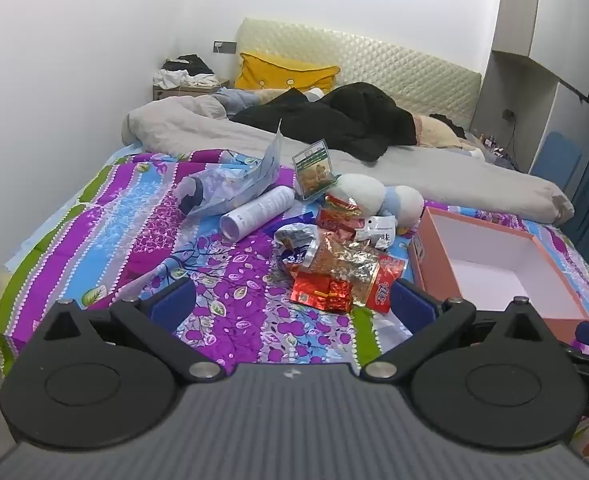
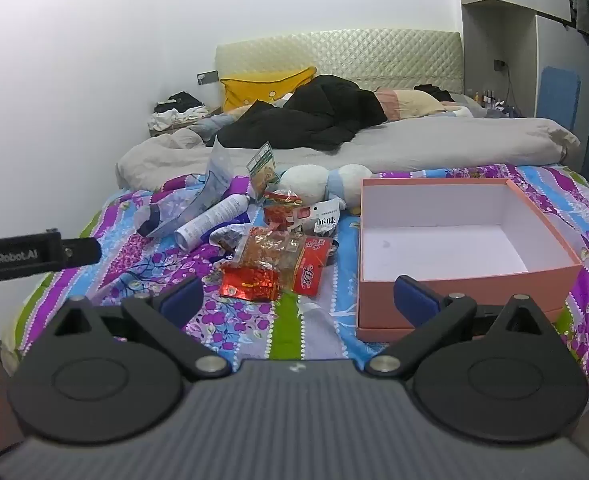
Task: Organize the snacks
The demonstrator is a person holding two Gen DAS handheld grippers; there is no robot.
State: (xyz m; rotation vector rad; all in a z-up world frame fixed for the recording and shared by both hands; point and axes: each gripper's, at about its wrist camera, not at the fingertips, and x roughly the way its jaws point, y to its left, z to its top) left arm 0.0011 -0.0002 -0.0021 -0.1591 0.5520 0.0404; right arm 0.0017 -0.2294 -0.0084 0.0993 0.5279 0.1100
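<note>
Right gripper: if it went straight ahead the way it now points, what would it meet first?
Probably the flowered purple bedspread, since the open right gripper points slightly down at it. The red foil snack packets lie just left, the empty pink cardboard box right; depth is unclear.

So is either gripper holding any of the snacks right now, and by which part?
Nothing is held. The left gripper and right gripper are both open and empty.

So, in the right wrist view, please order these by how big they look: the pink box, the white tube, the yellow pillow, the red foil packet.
1. pink box, clearly largest, though also nearest.
2. yellow pillow, far back, so really bigger than it looks.
3. white tube and red foil packet: look alike, not ranked.
</note>
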